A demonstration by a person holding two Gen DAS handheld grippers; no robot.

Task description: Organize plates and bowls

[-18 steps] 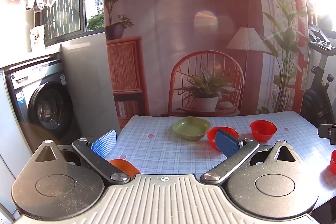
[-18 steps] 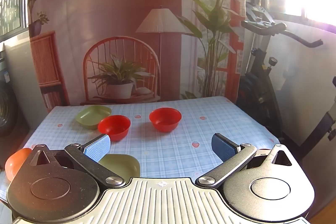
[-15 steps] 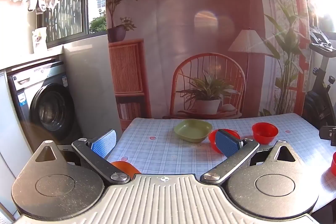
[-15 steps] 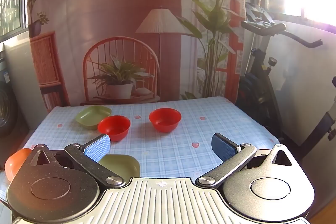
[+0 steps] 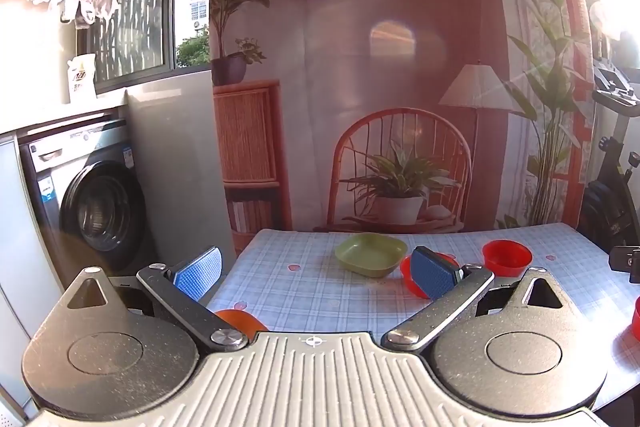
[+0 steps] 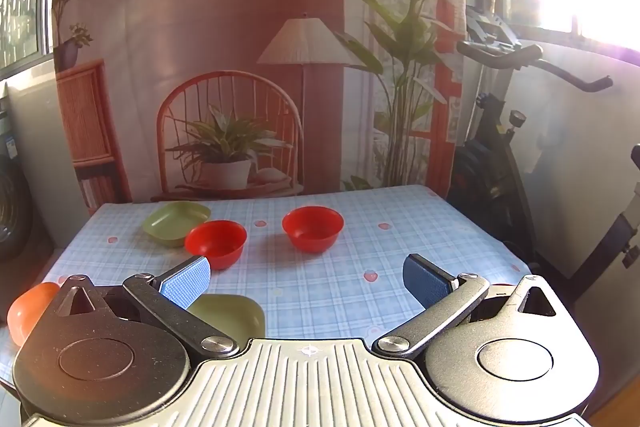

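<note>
A checked tablecloth table (image 6: pixel 328 279) holds a green square plate (image 6: pixel 176 221) at the back left, two red bowls (image 6: pixel 216 243) (image 6: pixel 313 228), a second green plate (image 6: pixel 234 313) near the front, and an orange bowl (image 6: pixel 30 307) at the front left edge. My right gripper (image 6: pixel 306 277) is open and empty above the front of the table. My left gripper (image 5: pixel 316 273) is open and empty over the left front corner; the far green plate (image 5: pixel 370 253), red bowls (image 5: pixel 506 257) (image 5: pixel 408 273) and orange bowl (image 5: pixel 240 321) show beyond it.
A washing machine (image 5: pixel 92 215) stands left of the table. An exercise bike (image 6: pixel 516 131) stands right of it. A printed backdrop (image 6: pixel 240 67) hangs behind the far edge. Another red item (image 5: pixel 636 311) shows at the right edge of the left wrist view.
The left wrist view has tilted upward a little, so the table sits lower in frame. The right gripper and the dishes have not moved.
</note>
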